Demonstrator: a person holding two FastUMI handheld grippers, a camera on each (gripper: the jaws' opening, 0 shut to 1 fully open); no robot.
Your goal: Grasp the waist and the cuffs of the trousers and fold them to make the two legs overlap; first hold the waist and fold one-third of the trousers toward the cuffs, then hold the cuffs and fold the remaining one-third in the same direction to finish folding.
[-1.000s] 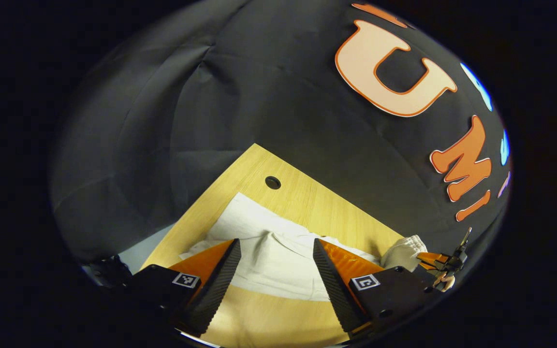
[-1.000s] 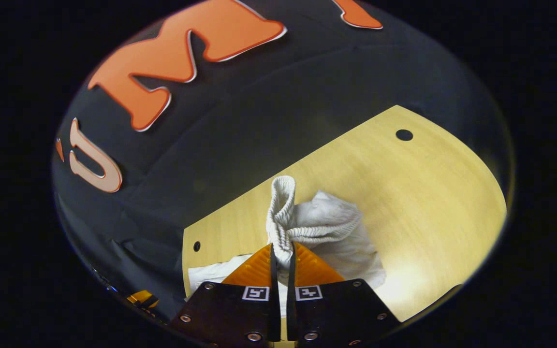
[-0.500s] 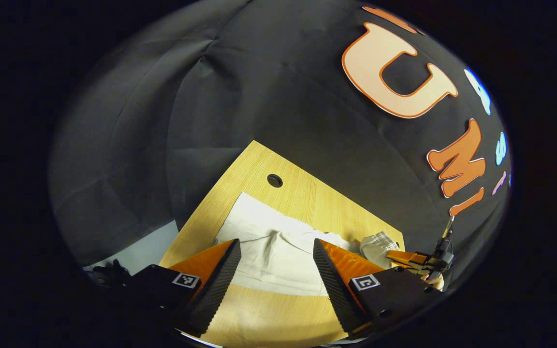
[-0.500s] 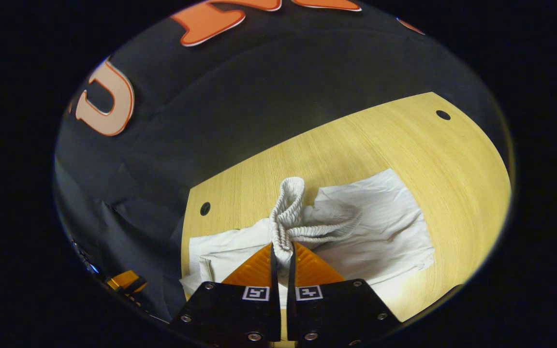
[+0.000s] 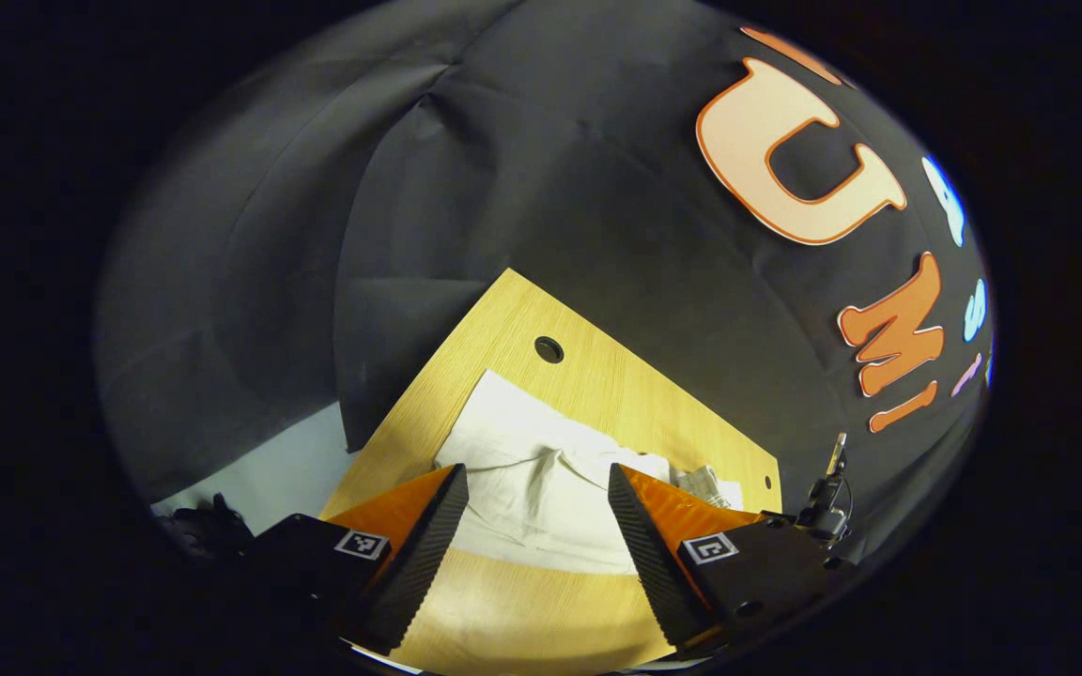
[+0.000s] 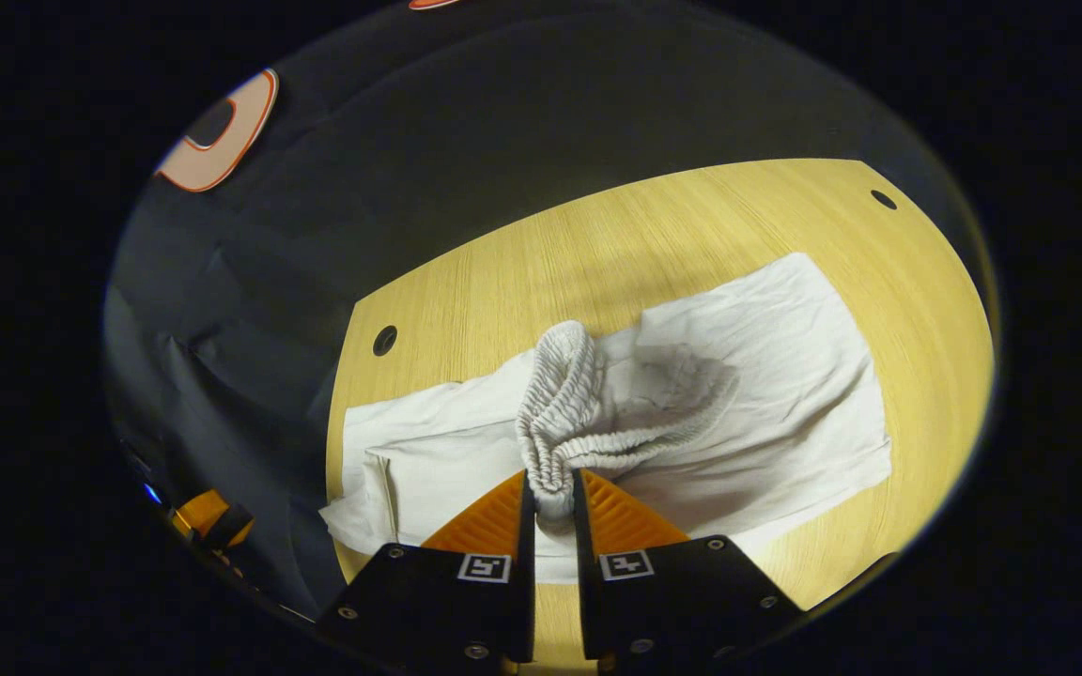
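Item 1 – right gripper (image 6: 550,493): my fingers pinched tight on the ribbed elastic waist (image 6: 567,413) of the white trousers (image 6: 766,376); waistband bunched, standing up above the jaws.
Item 2 – trousers: rest of the fabric spread flat on the wooden table (image 6: 597,244), legs running left & right of the grip, wrinkled near the waist.
Item 3 – left gripper (image 5: 536,488): my fingers spread wide, nothing between them, held above the table w/ trouser cloth (image 5: 532,488) lying beyond the tips.
Item 4 – table has round holes (image 6: 385,340) near its corners
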